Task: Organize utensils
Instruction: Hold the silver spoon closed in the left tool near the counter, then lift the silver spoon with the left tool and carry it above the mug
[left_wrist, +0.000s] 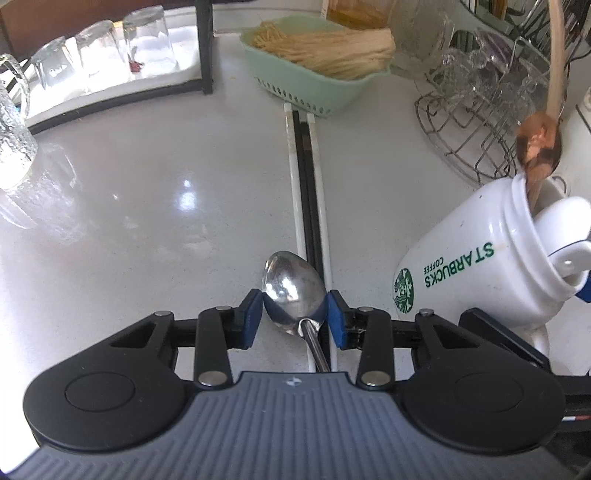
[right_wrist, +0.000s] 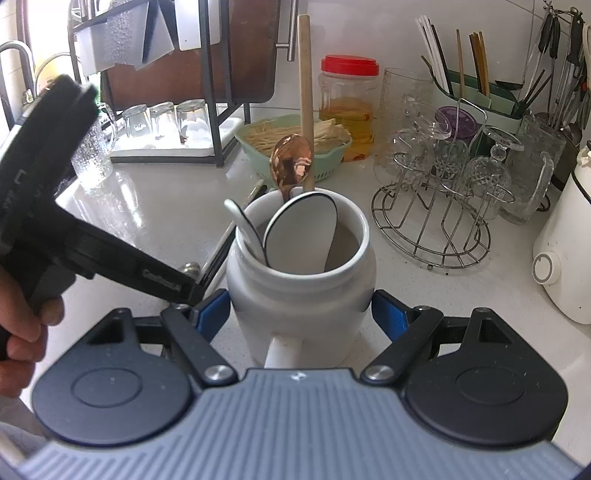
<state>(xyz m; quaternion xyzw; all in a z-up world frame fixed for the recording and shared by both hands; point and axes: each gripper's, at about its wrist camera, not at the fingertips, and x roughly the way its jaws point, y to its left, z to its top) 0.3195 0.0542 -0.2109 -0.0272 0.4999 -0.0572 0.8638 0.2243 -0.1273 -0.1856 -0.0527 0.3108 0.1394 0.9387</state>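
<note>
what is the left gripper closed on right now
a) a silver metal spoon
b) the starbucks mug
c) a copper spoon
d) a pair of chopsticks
a: in the left wrist view the left gripper has its blue pads pressed on either side of the bowl of the silver metal spoon, above the chopsticks on the counter.

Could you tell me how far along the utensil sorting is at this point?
Done: the white mug already holds a copper spoon, a wooden handle and two white ceramic spoons. In hand: the right tool clamps the mug, and the left tool grips a steel spoon by its bowl. Left: that spoon is not yet in the mug, and chopsticks lie on the counter.
</note>
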